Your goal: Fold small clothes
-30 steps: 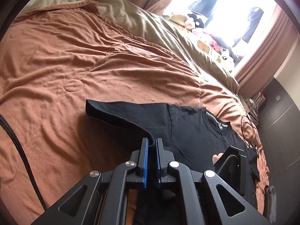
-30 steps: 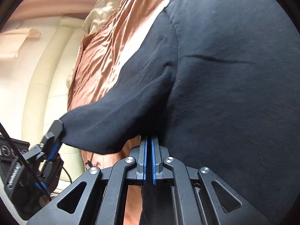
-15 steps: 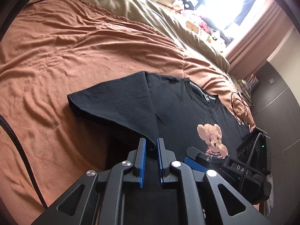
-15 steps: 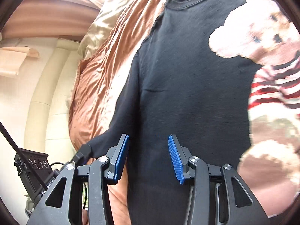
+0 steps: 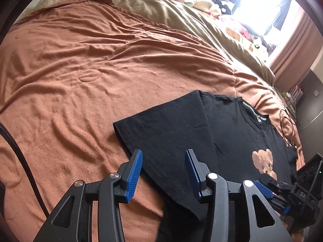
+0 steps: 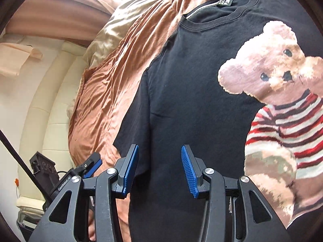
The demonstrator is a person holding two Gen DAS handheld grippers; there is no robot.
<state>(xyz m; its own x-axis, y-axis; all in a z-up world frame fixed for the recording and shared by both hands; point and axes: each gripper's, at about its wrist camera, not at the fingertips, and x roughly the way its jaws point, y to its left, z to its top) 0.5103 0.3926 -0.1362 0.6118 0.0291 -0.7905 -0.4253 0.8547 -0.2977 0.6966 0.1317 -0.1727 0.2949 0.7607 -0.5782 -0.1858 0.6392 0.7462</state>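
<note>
A black T-shirt (image 5: 226, 133) with a teddy-bear print (image 5: 263, 162) lies flat, front up, on the orange bed cover. Its near sleeve (image 5: 167, 125) spreads out toward the left. My left gripper (image 5: 163, 171) hovers open just above the sleeve's hem, holding nothing. In the right wrist view the same T-shirt (image 6: 197, 92) fills the frame, the bear print (image 6: 282, 109) at the right and the collar label at the top. My right gripper (image 6: 159, 169) stands open over the shirt's side near the sleeve, empty. The other gripper (image 6: 88, 167) shows at the lower left there.
The orange bed cover (image 5: 80, 64) stretches wide to the left and far side. A beige duvet (image 5: 193, 20) with soft toys lies along the far edge by the bright window. A black cable (image 5: 288, 125) rests at the bed's right edge. A cream padded headboard (image 6: 40, 109) stands beyond.
Both grippers were shut on the black shirt a second ago; both have let go and opened. The sleeve, then lifted, now lies flat on the cover.
</note>
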